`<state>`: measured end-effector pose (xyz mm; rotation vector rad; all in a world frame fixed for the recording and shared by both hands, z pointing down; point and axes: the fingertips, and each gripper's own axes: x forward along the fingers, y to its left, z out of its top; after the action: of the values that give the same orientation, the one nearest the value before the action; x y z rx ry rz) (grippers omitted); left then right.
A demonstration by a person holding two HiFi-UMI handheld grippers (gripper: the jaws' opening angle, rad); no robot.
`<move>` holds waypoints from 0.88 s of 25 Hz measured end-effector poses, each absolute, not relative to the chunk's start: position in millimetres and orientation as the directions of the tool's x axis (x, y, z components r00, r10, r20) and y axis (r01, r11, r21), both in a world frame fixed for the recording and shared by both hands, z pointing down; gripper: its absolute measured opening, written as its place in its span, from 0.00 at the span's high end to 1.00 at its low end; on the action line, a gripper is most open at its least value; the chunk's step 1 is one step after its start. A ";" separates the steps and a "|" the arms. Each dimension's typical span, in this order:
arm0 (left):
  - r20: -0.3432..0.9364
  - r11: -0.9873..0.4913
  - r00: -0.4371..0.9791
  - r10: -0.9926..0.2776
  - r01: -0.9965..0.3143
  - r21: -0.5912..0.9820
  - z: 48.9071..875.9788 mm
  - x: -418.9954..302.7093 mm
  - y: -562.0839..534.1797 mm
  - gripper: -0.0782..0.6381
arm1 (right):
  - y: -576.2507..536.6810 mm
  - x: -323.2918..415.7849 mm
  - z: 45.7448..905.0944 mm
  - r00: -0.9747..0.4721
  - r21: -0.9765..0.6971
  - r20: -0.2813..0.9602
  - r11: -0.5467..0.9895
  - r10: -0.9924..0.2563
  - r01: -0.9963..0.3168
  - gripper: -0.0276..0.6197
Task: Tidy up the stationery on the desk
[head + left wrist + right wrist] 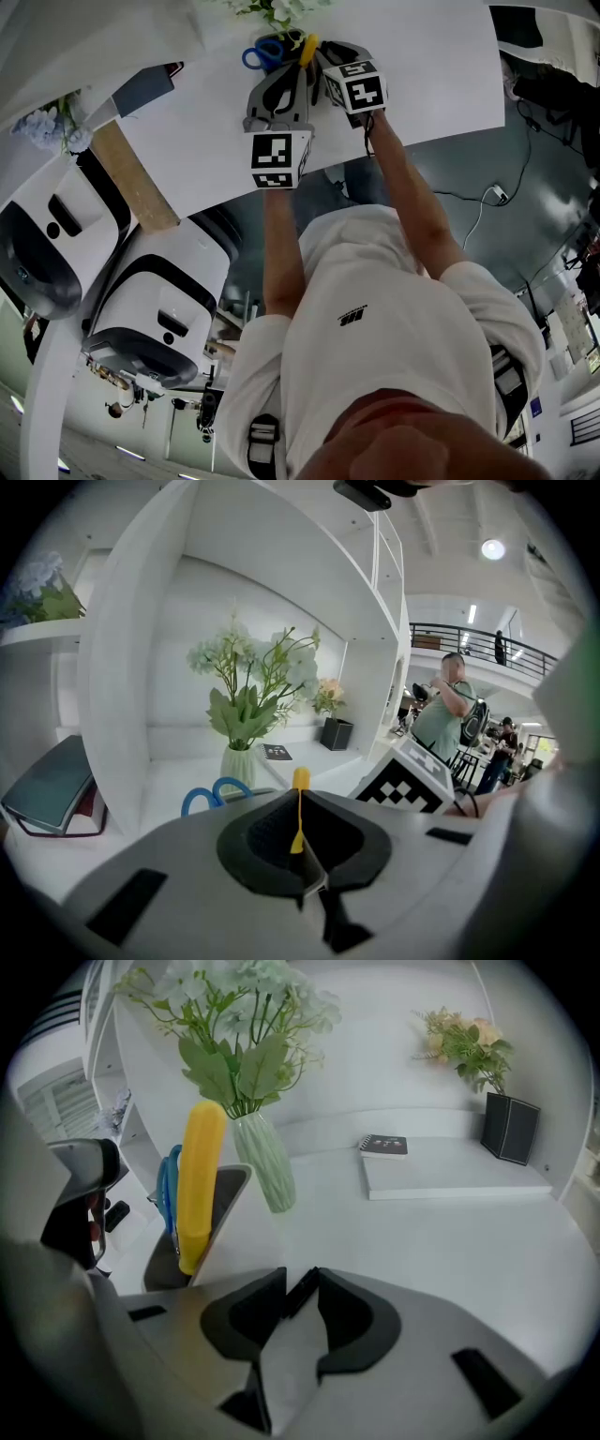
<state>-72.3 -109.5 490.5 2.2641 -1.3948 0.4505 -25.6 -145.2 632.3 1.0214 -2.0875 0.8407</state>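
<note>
This is an open-plan office or showroom hall. A white desk (pixel 441 84) fills the top of the head view. The left gripper view shows white shelving (pixel 131 667) holding a vase (pixel 237 766) of flowers, with books (pixel 56 789) at the lower left. At its right, people (pixel 448 714) stand below a railed gallery (pixel 469 644) and a ceiling lamp (pixel 493 548). In the head view, cables (pixel 487 202) trail over the grey floor (pixel 544 187) at the right.
</note>
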 end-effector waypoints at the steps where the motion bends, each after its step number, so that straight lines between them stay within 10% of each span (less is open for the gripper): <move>1: 0.489 -0.392 0.437 -0.755 -0.898 0.197 490.3 -73.1 -109.2 0.89 | -145.7 -26.1 632.4 -0.473 -0.245 0.779 0.495 -0.412 -0.834 0.82; 22: 0.475 -0.379 0.429 -0.769 -0.903 0.202 484.7 -81.0 -98.2 0.89 | -142.7 -27.0 636.1 -0.435 -0.137 0.820 0.612 -0.370 -0.779 0.89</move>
<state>-81.0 -98.2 484.7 2.2574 -1.4163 0.4229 -27.0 -142.7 636.1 0.9037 -2.0460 0.6574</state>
